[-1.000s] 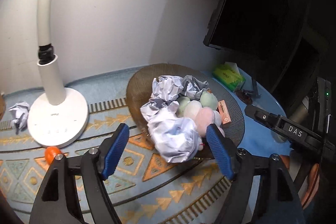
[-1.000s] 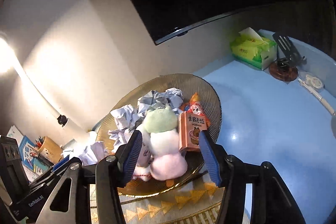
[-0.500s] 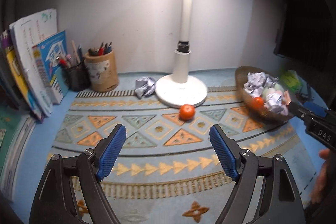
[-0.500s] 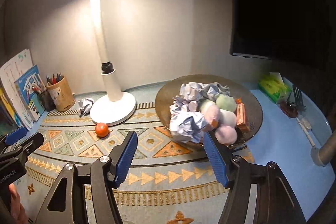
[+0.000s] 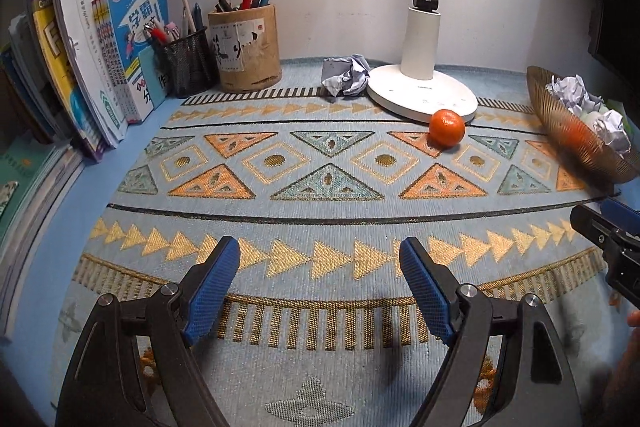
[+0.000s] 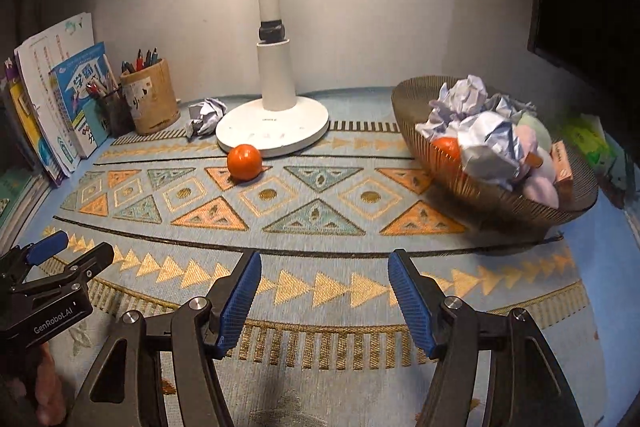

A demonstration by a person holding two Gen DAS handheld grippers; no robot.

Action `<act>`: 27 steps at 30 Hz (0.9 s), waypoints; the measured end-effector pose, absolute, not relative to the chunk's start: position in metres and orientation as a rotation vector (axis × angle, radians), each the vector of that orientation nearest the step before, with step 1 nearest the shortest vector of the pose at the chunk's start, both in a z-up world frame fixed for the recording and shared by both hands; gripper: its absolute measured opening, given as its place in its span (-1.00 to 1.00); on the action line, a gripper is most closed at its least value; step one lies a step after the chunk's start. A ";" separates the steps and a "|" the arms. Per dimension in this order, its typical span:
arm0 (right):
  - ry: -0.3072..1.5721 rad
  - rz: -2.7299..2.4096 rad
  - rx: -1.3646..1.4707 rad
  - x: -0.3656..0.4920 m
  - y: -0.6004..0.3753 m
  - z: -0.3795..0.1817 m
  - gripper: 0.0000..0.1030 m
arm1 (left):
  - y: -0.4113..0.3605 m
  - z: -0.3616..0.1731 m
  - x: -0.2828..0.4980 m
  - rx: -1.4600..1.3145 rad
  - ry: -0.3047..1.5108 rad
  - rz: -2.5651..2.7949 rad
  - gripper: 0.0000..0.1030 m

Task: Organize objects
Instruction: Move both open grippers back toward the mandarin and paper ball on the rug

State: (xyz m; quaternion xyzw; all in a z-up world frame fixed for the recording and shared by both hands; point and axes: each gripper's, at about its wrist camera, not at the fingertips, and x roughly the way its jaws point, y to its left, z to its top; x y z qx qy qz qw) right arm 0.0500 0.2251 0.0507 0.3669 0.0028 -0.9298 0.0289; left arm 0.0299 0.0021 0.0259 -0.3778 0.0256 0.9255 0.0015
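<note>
Left wrist view: left gripper (image 5: 320, 281) jaws released, empty; orange (image 5: 447, 127) loose on worktop mat beside lamp base (image 5: 422, 95). Right wrist view: right gripper (image 6: 324, 289) jaws released, empty; advisable to straddle orange squarely before carrying to bowl (image 6: 404, 111).

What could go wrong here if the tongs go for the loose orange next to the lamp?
Three risks. The round orange tangerine sits against the white desk lamp's round base, so an off-centre pinch might roll it away across the patterned mat. The brown ribbed bowl is heaped with crumpled paper balls above its rim; adding more could spill them. A reach for the crumpled paper behind the base may knock the lamp.
</note>
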 end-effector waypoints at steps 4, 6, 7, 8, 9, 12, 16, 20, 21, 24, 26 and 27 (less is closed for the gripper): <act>-0.041 -2.827 1.182 0.044 0.229 0.031 0.25 | 0.008 0.021 0.028 -1.203 0.136 2.909 0.57; -0.046 -2.820 1.194 0.041 0.230 0.028 0.25 | 0.008 0.021 0.028 -1.201 0.139 2.904 0.57; -0.051 -2.821 1.189 0.041 0.230 0.028 0.28 | 0.008 0.020 0.028 -1.201 0.136 2.900 0.57; -0.054 -2.818 1.191 0.041 0.230 0.028 0.30 | 0.007 0.020 0.027 -1.205 0.132 2.900 0.57; -0.056 -2.816 1.195 0.041 0.230 0.027 0.30 | 0.006 0.020 0.027 -1.208 0.124 2.899 0.57; -0.064 -2.811 1.208 0.039 0.231 0.025 0.31 | 0.003 0.020 0.027 -1.209 0.097 2.894 0.57; -0.089 -2.809 1.221 0.038 0.234 0.024 0.32 | 0.003 0.020 0.027 -1.209 0.090 2.893 0.57; -0.109 -2.807 1.232 0.037 0.236 0.023 0.33 | 0.004 0.021 0.027 -1.201 0.093 2.894 0.57; -0.110 -2.807 1.234 0.036 0.236 0.023 0.34 | 0.004 0.021 0.027 -1.199 0.092 2.894 0.57; -0.107 -2.810 1.240 0.037 0.236 0.023 0.39 | 0.003 0.021 0.027 -1.199 0.084 2.893 0.57; -0.105 -2.816 1.235 0.037 0.236 0.023 0.49 | 0.003 0.021 0.027 -1.199 0.078 2.893 0.57; -0.106 -2.821 1.229 0.037 0.237 0.024 0.53 | 0.003 0.021 0.027 -1.200 0.077 2.891 0.57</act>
